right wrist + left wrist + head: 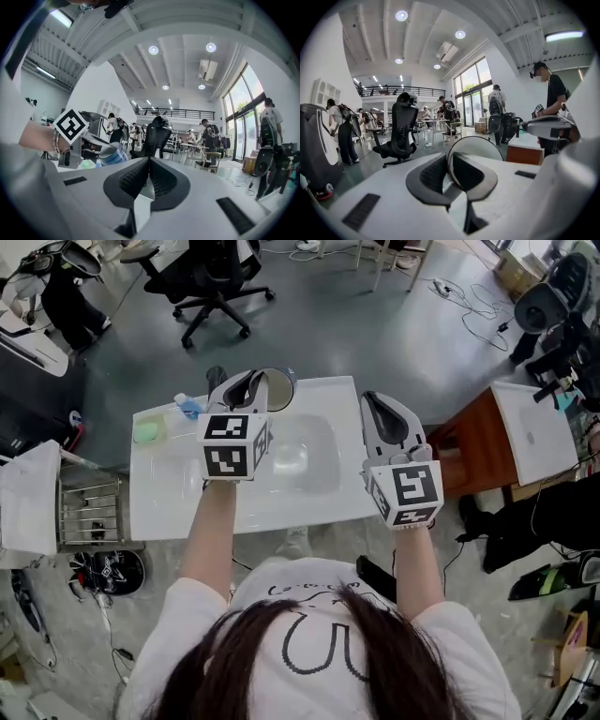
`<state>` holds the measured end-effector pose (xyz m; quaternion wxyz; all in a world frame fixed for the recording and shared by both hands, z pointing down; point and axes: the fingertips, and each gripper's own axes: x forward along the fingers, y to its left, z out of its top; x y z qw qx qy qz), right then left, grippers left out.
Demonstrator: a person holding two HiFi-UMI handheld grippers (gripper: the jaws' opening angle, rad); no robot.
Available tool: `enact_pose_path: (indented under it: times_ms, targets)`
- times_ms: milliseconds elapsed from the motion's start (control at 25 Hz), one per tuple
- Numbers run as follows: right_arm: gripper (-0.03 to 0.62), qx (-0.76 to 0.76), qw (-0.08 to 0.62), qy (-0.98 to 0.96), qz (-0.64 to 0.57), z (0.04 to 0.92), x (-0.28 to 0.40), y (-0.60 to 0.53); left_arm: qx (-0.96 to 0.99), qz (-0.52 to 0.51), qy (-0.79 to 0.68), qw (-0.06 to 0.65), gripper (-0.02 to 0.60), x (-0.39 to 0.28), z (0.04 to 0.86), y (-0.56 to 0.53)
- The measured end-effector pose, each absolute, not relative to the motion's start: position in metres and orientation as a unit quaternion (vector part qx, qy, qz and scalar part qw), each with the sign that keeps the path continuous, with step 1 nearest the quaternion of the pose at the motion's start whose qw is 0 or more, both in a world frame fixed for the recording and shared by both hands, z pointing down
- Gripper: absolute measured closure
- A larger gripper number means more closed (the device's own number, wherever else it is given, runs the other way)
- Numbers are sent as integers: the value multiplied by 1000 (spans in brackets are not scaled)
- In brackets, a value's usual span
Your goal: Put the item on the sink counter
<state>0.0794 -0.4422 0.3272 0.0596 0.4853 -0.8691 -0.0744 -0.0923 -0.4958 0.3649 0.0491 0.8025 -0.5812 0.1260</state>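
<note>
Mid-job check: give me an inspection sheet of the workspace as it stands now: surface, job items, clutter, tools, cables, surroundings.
Surface: white sink counter with a basin in the middle, mostly bare.
Job's things: blue cup, held at the counter's far edge.
Clutter: green item and blue-capped bottle on the counter's left end.
Grippers: left tool shut on the cup's rim; right tool shut and empty, over the counter's right side.
Cables: loose cables on the floor beyond the counter.
Surroundings: office chair behind, wire rack at left, second sink unit at right.
</note>
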Motion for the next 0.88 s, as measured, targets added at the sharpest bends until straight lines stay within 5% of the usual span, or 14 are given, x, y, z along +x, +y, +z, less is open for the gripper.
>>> enact_pose_path:
  times_ms: [880]
  targets:
    - [563, 498, 78, -862, -49, 347, 77, -503, 819, 312, -450, 173, 531, -69, 446, -575]
